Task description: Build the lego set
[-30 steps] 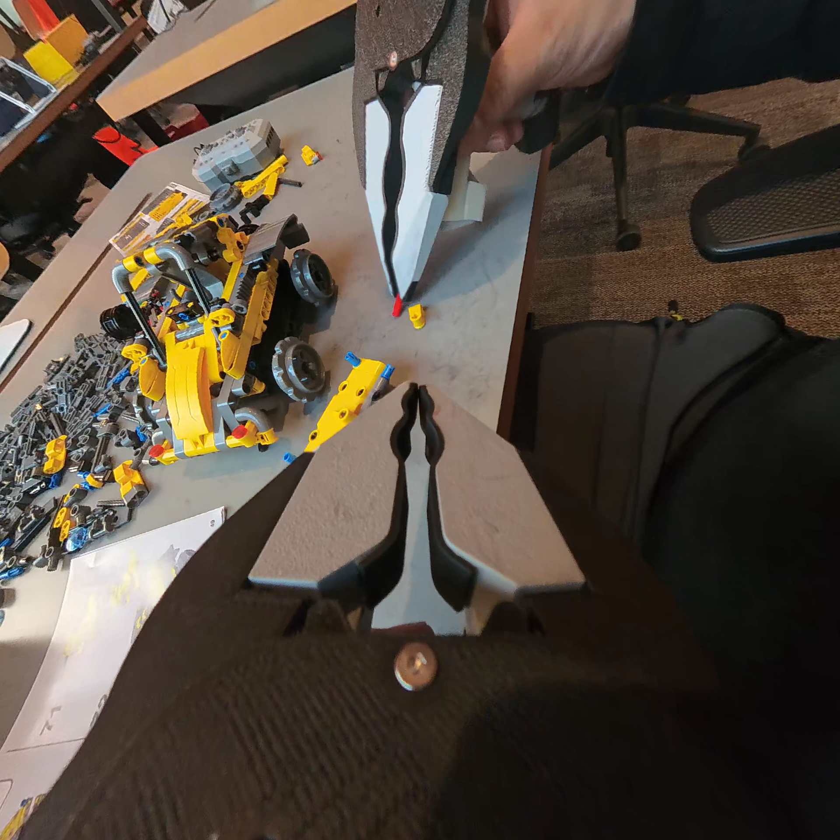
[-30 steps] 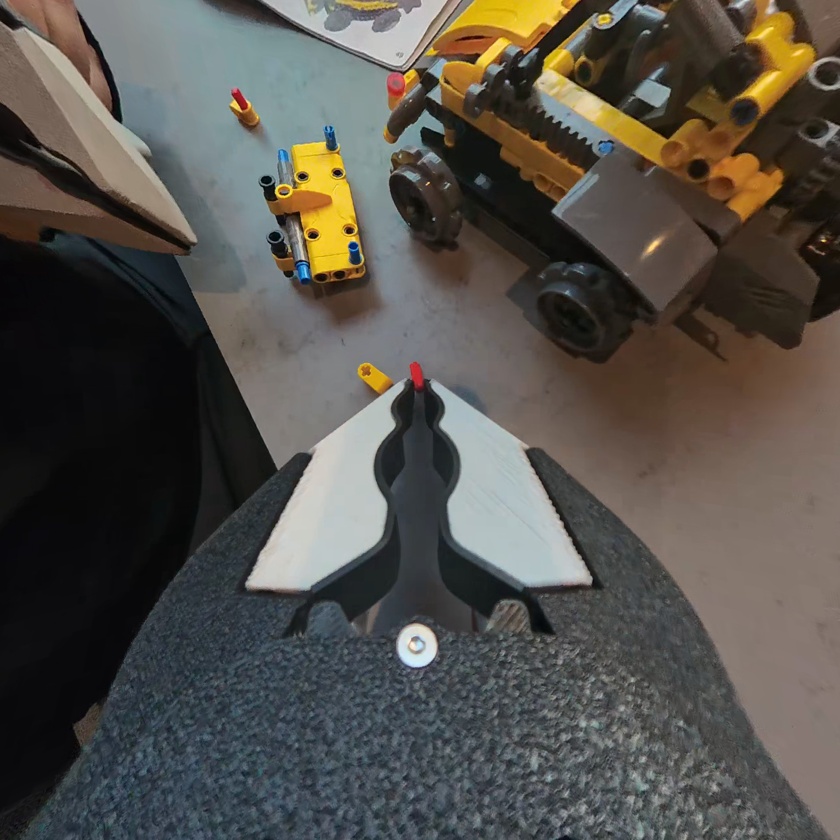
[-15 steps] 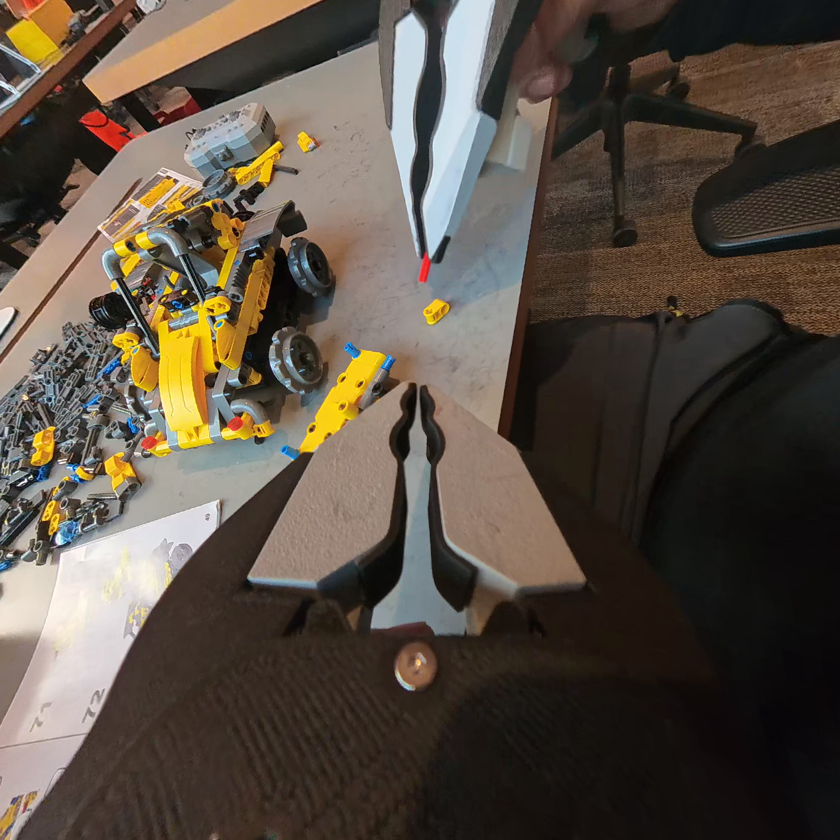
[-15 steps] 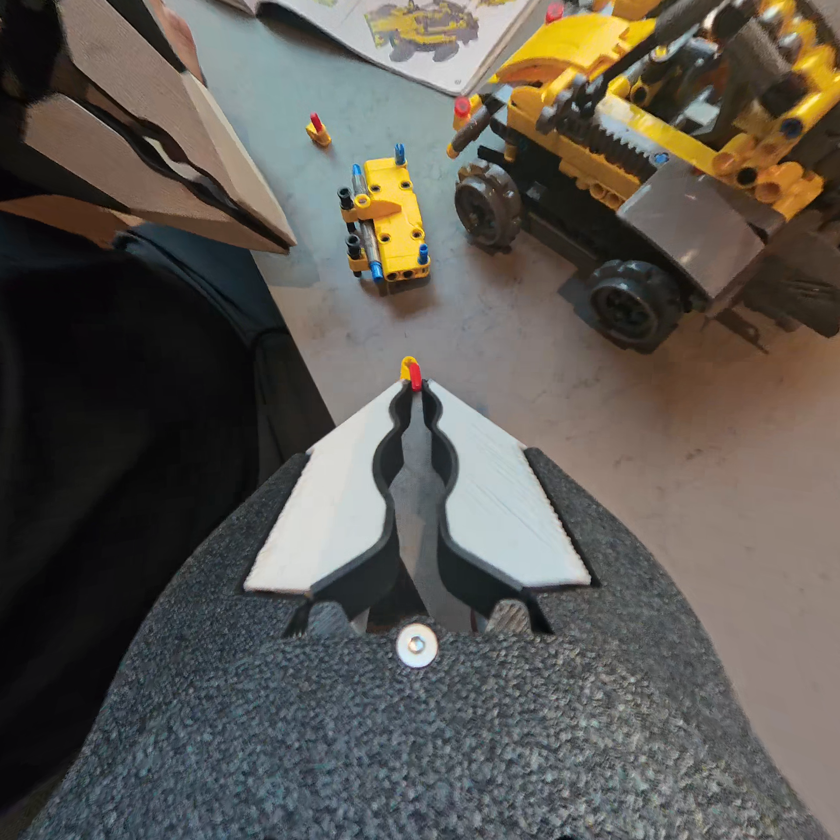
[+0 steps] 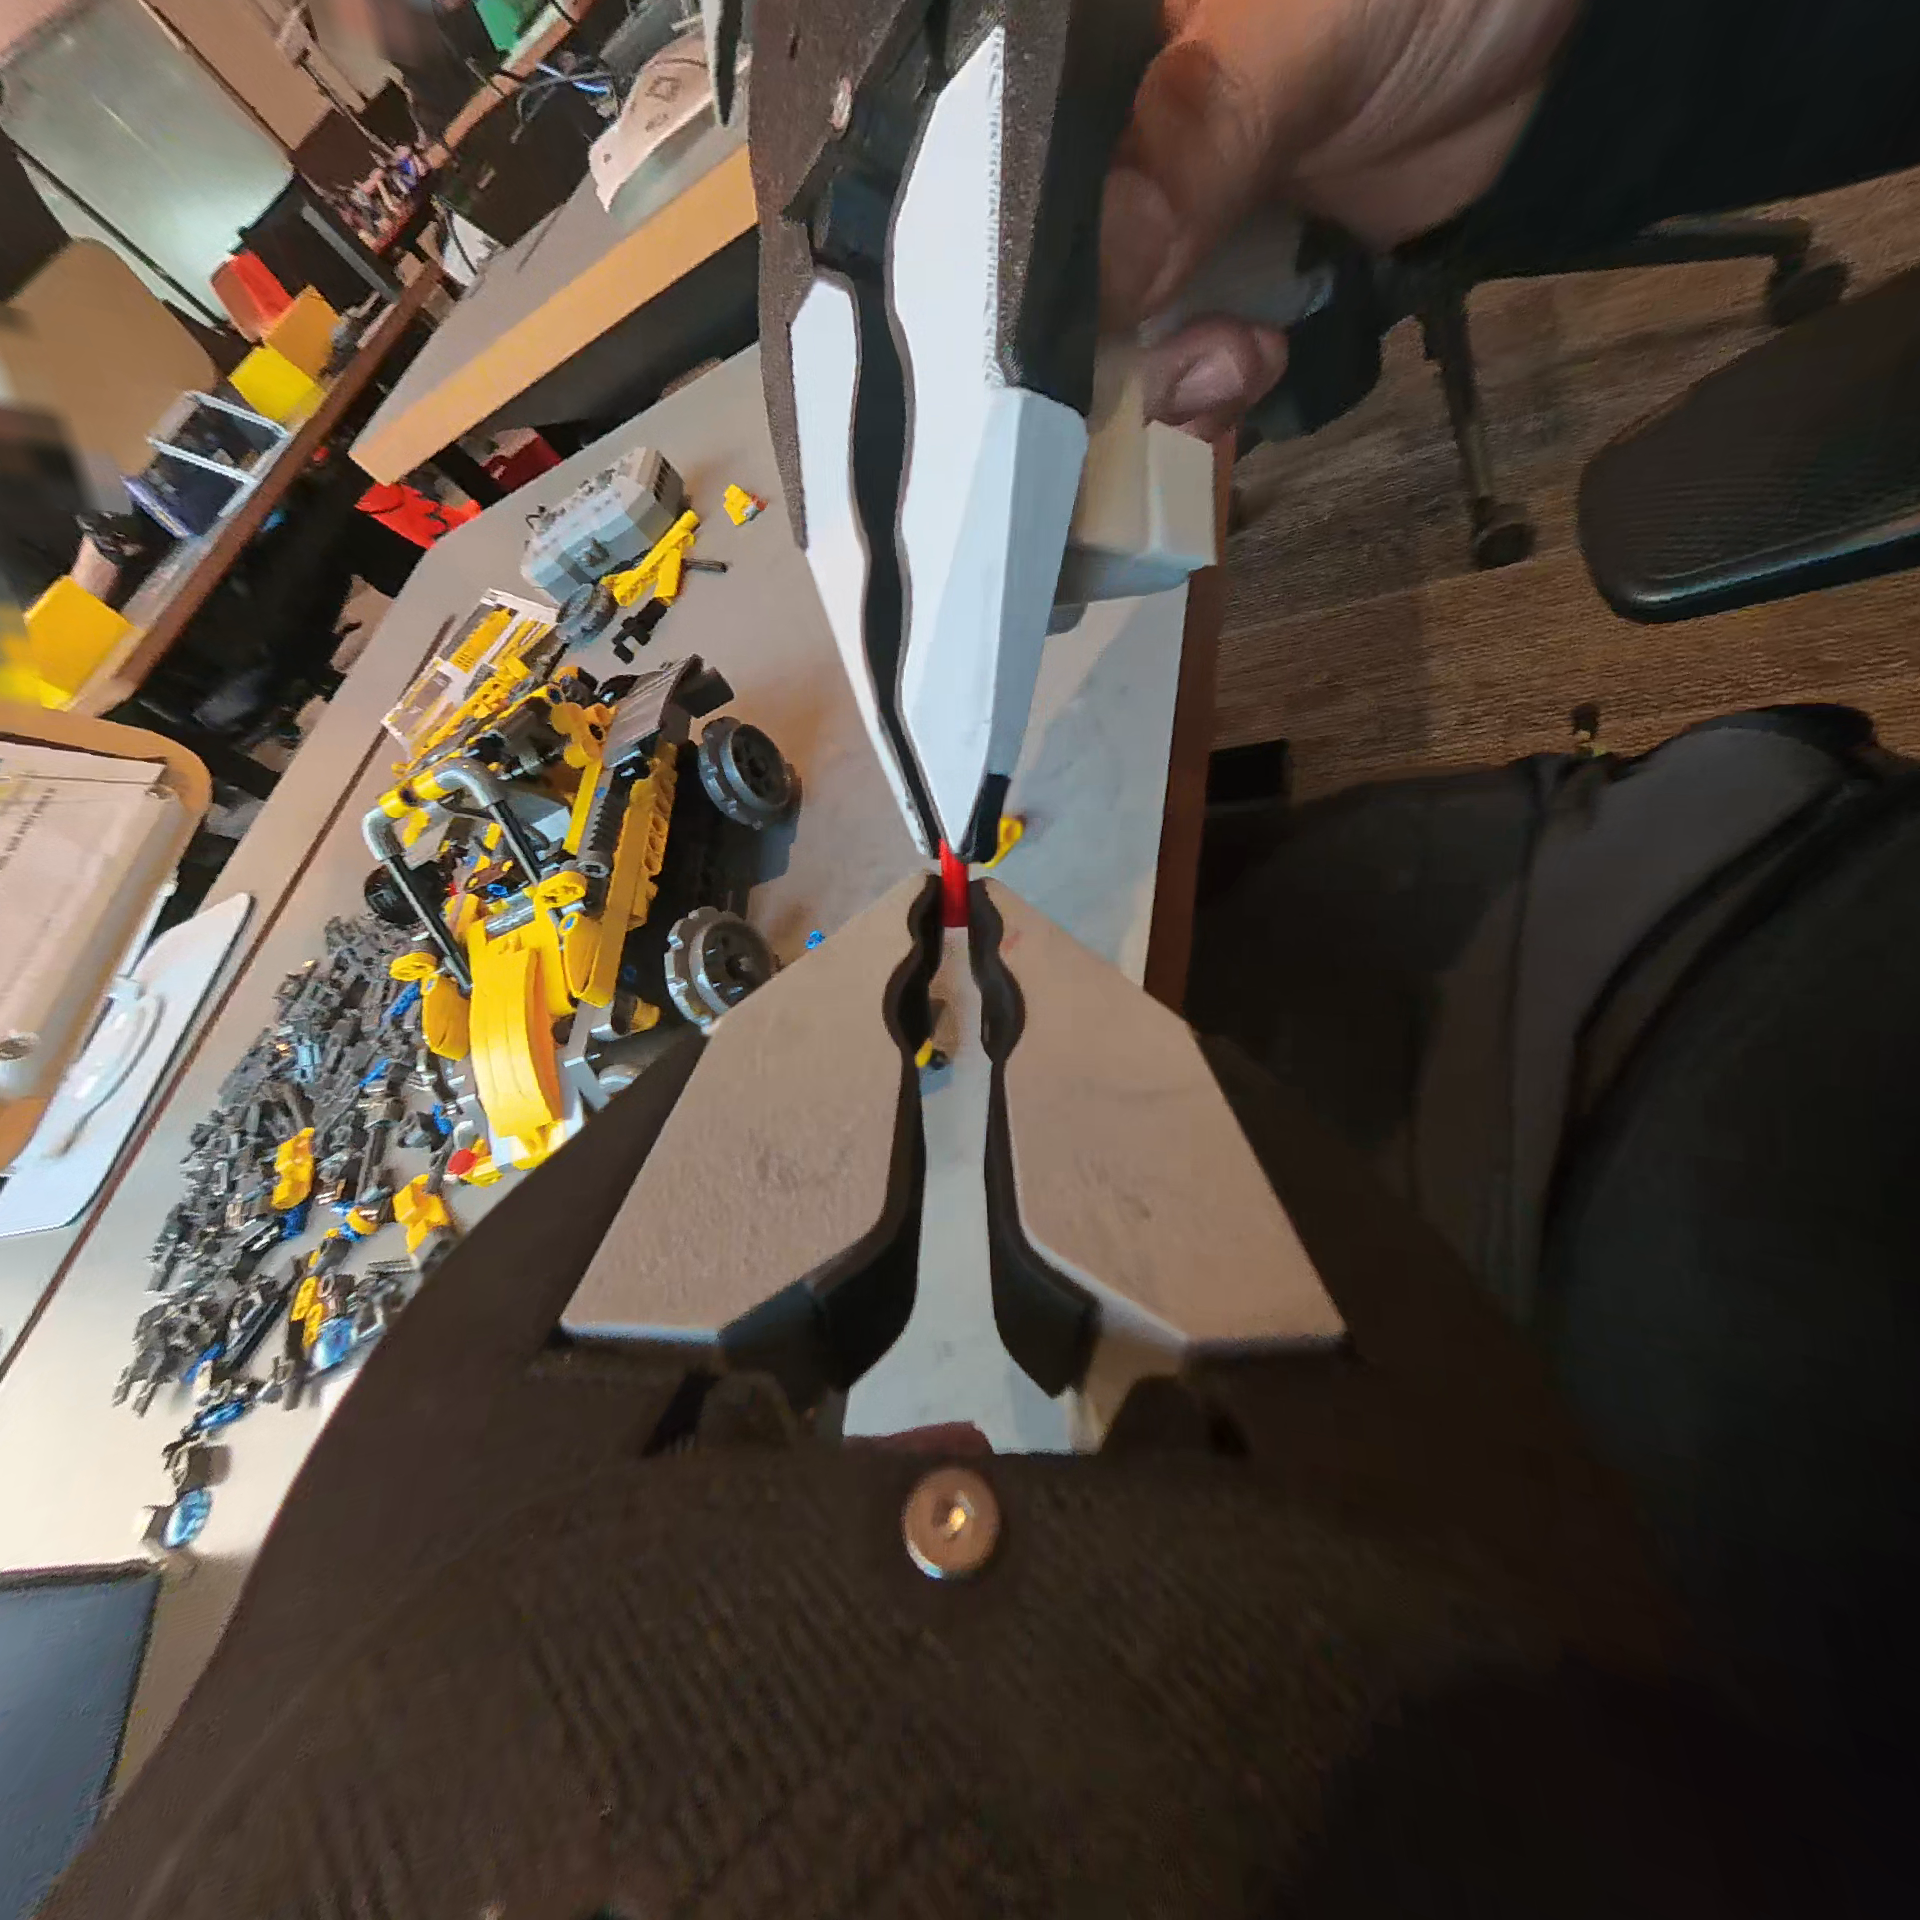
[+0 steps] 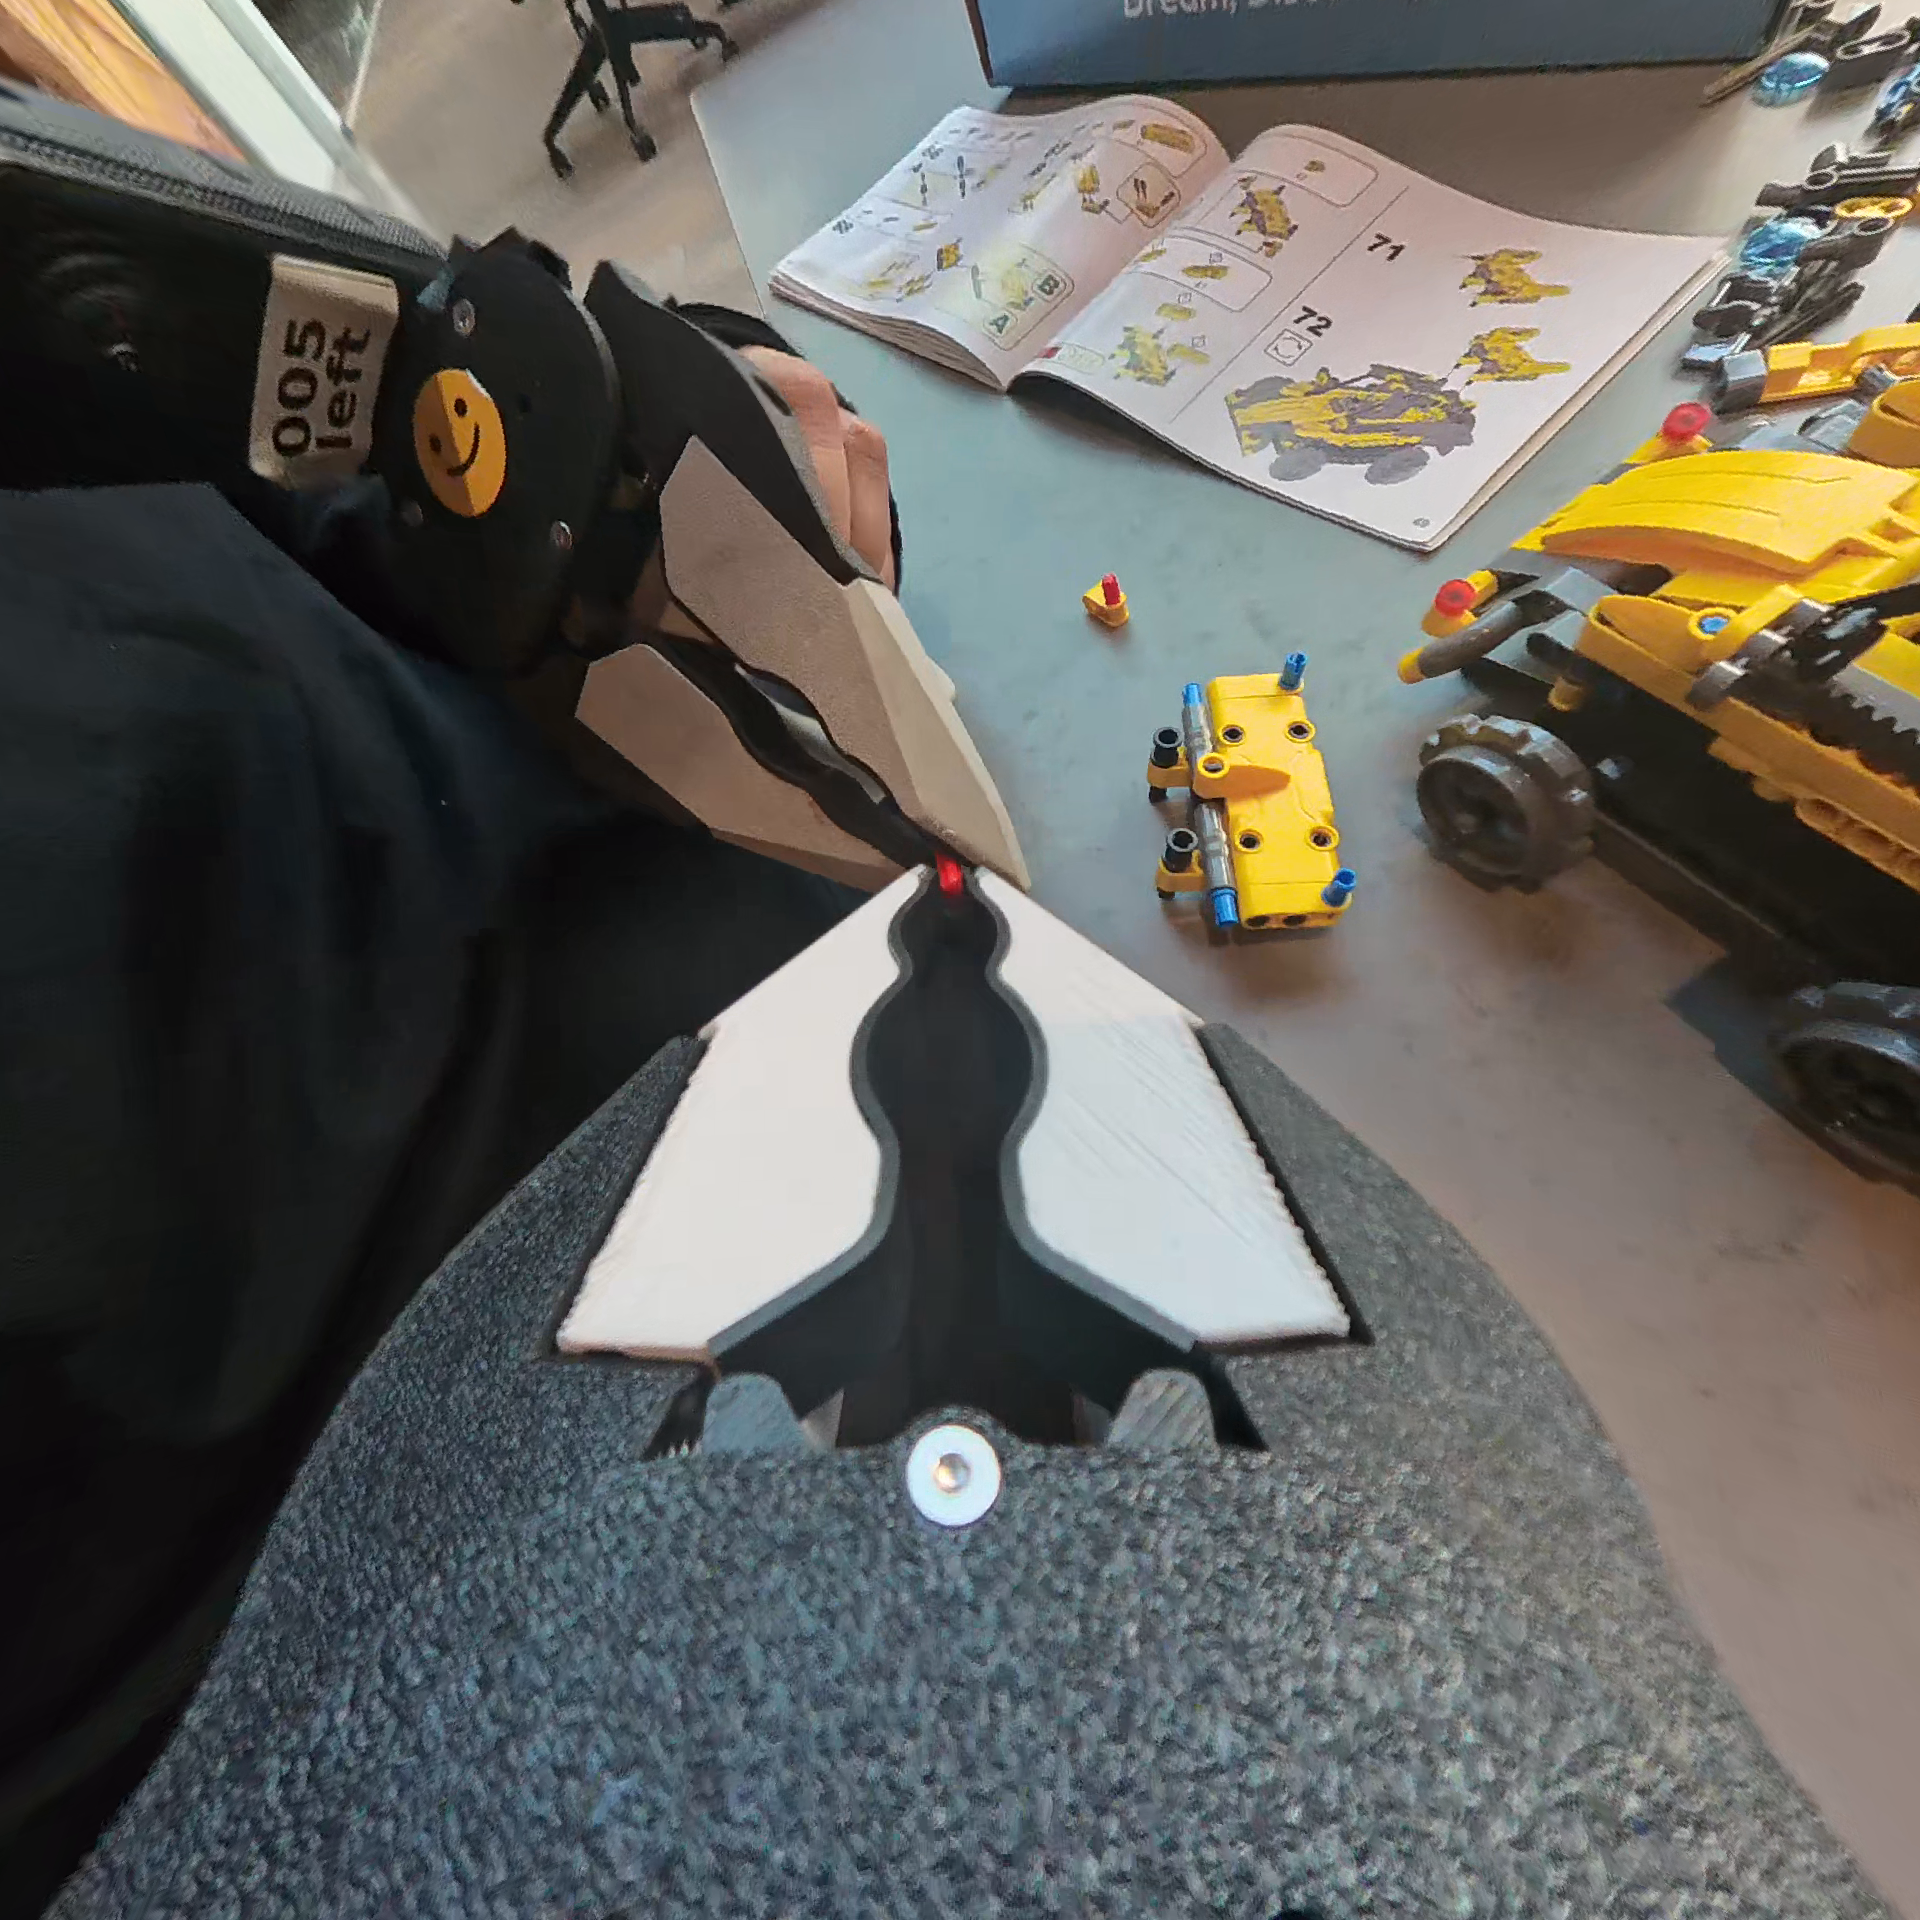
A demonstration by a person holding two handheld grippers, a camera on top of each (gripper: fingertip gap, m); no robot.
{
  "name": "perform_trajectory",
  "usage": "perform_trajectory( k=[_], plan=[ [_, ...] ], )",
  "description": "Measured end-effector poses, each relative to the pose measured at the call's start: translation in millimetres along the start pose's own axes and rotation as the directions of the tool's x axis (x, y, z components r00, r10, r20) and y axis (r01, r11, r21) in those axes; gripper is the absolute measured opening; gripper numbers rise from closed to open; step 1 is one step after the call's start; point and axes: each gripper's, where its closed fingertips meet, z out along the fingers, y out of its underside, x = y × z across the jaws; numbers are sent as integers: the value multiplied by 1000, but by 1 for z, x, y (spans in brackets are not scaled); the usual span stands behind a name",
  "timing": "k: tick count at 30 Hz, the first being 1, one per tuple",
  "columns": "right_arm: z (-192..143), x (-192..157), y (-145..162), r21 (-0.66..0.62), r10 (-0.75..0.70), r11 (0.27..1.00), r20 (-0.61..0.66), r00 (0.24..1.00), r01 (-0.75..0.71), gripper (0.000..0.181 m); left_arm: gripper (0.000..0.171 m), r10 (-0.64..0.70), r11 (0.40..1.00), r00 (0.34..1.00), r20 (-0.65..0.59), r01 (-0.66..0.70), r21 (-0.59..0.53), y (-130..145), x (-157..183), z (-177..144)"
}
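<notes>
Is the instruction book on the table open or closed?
Open. The paper instruction booklet lies spread flat on the grey table, two picture pages facing up with the fold down the middle.

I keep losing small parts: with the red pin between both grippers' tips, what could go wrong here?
1. The red pin is pinched only at the very tips of the right gripper, and the left gripper meets it there; slight misalignment could flick it out.
2. This happens by the table edge, beside dark clothing; a dropped pin might be hard to find.
</notes>
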Motion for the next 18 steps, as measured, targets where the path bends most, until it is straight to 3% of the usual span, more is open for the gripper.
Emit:
perform_trajectory(
  k=[7, 13, 18],
  plan=[
    [-1, 2, -11, 130, 100, 986, 31, 994, -104, 5, 1, -30, 999, 997, 78, 29, 14, -3, -11, -4],
    [-1, 8, -5, 121, 143, 982, 6, 990, -142, 4, 1, -98, 995, 992, 84, 98, 4, 3, -8, 4],
    [-21, 43, 16, -4, 87, 996, -234, 968, -91, 4, 13, -254, 967, 967, 2, 254, -27, 16, -4, 9]
  ],
)
